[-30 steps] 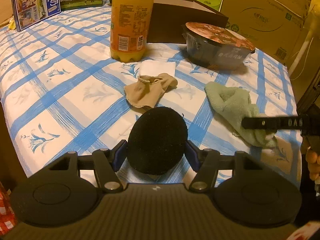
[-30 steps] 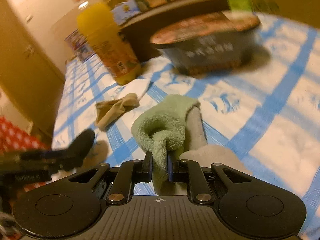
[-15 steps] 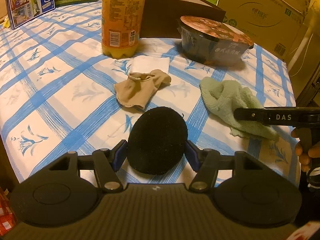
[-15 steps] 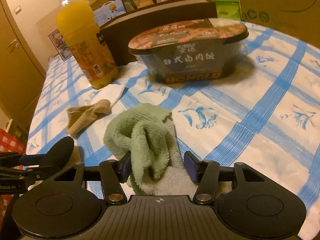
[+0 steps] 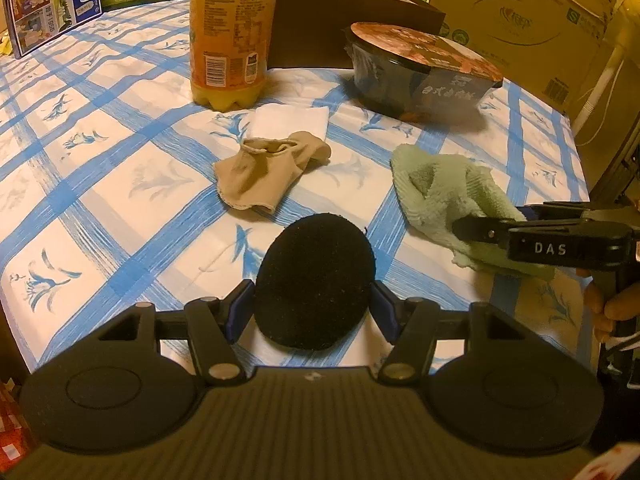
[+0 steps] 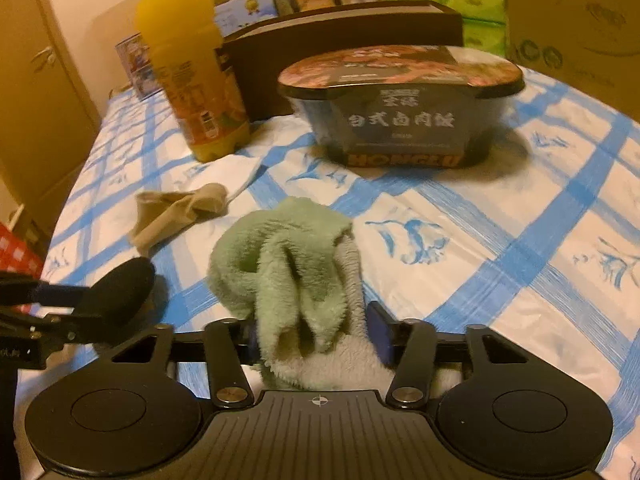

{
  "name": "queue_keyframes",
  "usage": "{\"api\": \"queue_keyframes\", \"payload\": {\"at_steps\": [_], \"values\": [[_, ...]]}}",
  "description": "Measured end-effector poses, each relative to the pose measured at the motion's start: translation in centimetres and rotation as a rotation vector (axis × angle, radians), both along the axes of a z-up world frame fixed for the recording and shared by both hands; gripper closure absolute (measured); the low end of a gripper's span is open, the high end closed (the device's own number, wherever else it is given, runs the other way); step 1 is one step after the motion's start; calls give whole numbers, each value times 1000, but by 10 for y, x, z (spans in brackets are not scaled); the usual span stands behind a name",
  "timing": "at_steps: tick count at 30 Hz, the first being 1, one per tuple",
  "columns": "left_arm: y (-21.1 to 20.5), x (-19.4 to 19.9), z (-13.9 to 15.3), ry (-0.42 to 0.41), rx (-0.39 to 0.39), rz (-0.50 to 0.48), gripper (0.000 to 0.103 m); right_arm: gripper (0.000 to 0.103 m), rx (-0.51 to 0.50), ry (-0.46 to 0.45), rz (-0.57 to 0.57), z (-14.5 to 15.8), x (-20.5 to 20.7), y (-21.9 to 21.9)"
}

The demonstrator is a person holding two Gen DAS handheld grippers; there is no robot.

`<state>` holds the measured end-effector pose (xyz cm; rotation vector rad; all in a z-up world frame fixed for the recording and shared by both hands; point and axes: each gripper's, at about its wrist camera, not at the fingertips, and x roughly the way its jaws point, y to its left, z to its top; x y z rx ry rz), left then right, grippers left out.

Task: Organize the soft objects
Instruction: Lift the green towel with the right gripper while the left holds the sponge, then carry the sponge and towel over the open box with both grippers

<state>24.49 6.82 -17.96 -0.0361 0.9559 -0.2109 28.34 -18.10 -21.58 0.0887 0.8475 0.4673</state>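
Table point(image 5: 100, 184) w/ blue-checked cloth carries everything. Juice bottle point(image 5: 230, 32) stands at back; noodle bowl point(image 5: 420, 68) to its right. Green towel point(image 6: 288, 264) lies in front & right of bottle, bunched between right hand-held gripper point(image 6: 316, 336) jaws, which are closing on it. Beige sock point(image 5: 268, 172) just in front of bottle. Left hand-held gripper point(image 5: 314, 310), about half open, clamps black round pad point(image 5: 314, 280) nearest front.
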Motion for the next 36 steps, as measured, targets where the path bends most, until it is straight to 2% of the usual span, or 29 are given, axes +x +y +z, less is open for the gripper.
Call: {"api": "queue_keyframes", "payload": {"at_steps": [4,7,24,30,36], "values": [[-4,-1,0,1,3,-7,43,74,-8,-20,31,0,-7,5],[-8,-2,0,2,7,-10,43,77,-3,-26,28,0,-11,6],[-26,-2,26,-63,37,-28,43,80,28,-30,34,24,-29,-11],[-37,6,48,-119,67,-45,43,80,69,-66,28,47,-31,-31],[-46,30,76,-183,87,-82,43,80,102,-122,8,85,-18,-67]]}}
